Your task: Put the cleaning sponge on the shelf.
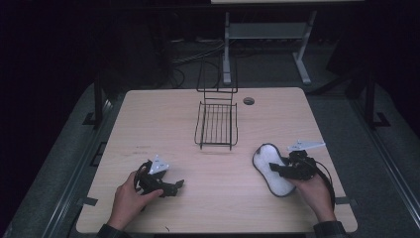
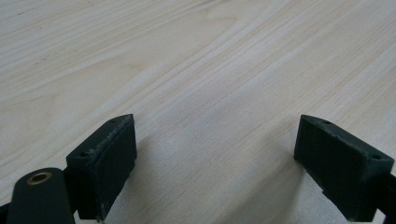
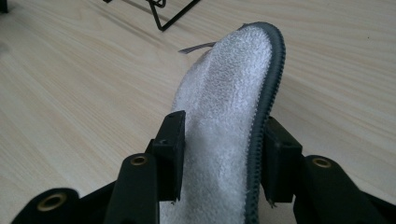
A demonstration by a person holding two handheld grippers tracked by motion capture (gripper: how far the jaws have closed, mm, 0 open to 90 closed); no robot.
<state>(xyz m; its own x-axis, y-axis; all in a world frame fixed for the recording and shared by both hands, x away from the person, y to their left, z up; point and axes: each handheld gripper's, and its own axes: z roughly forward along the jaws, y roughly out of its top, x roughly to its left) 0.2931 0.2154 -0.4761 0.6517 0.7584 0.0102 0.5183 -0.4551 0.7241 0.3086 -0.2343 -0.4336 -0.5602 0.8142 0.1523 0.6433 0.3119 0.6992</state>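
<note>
Already the right gripper (image 3: pixel 219 154) has its jaws set on either side of the white insole (image 3: pixel 229 88), closed onto its edges near one end, so the insole's long axis runs straight ahead from the gripper toward the wire rack (image 1: pixel 216 124) at the worktop's (image 1: pixel 163 129) middle. Well apart on the other side, the left gripper (image 2: pixel 215 158) rests low over bare wood with its jaws wide (nothing between them), so the right hand is plainly the nearer one.
</note>
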